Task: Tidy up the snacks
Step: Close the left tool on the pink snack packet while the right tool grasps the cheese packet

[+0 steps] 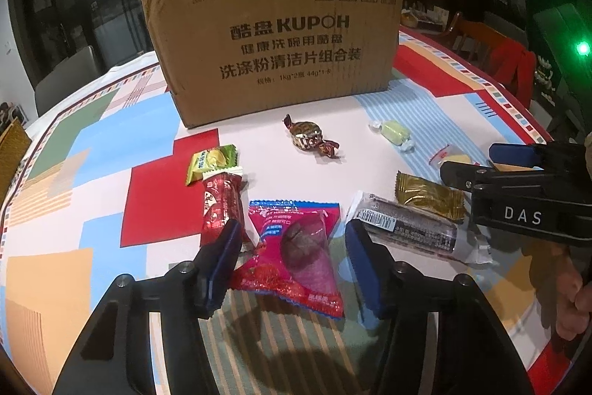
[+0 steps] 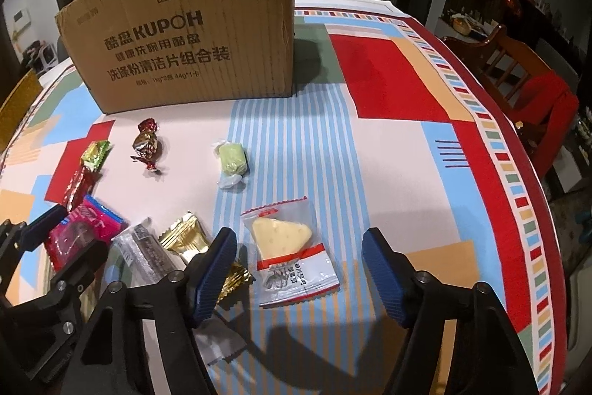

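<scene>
While every snack lies loose on the patterned tablecloth [image 2: 388,150], sorting looks barely begun. Nearest, the left gripper [image 1: 292,261] tilts down, jaws apart around the pink date packet [image 1: 296,243], pads not pressing. The right gripper [image 2: 299,269] likewise straddles the cheese packet [image 2: 292,254], open. Farther at twelve o'clock wait the foil candy [image 1: 309,136] and green candy [image 2: 232,158], then the cardboard box [image 1: 281,50], contents unseen

Matt corrugated cardboard box [image 1: 273,39]; glossy foil candy [image 1: 307,135].
</scene>
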